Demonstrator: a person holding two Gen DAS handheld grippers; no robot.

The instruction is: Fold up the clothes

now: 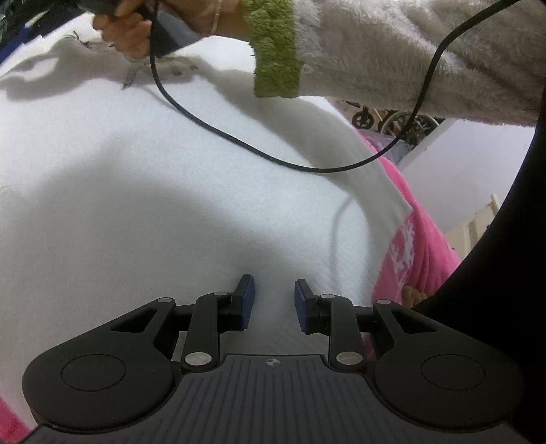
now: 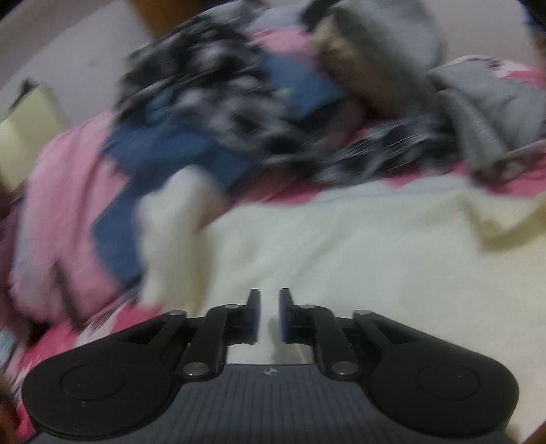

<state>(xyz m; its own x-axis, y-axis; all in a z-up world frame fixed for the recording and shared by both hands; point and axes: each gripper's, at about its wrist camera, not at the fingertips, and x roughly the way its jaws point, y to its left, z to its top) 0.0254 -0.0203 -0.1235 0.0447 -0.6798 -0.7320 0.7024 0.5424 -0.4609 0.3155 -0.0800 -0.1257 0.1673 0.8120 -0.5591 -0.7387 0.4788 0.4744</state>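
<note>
We see the left gripper (image 1: 274, 304) with its blue pads set a modest way apart, white cloth showing in the gap and neither pad pressing it, so nothing is held. It hovers low over the white garment (image 1: 143, 177), which spreads flat across most of the left wrist view. The garment's right edge (image 1: 392, 201) runs diagonally down to a squared corner, and beyond it lies the pink bedcover (image 1: 419, 246) with a white pattern we cannot read. Open flat cloth stretches ahead and to the left of the jaws. Farther off, a hand (image 1: 136, 30) in a fuzzy cream sleeve (image 1: 392, 54) with a green cuff (image 1: 273, 47) grips a dark handle over the garment's printed part, and a black cable (image 1: 239, 140) sags across the cloth. The print there is too small to make out.

In the right wrist view, the right gripper (image 2: 269, 316) shows a narrow slit between its pads, empty, over the same pale garment (image 2: 341, 246). The picture is blurred. The garment's far edge meets pink bedding, and behind it sits a pile of clothes (image 2: 221, 112), blue, black-and-white, pink and grey. We find no legible writing or label anywhere
</note>
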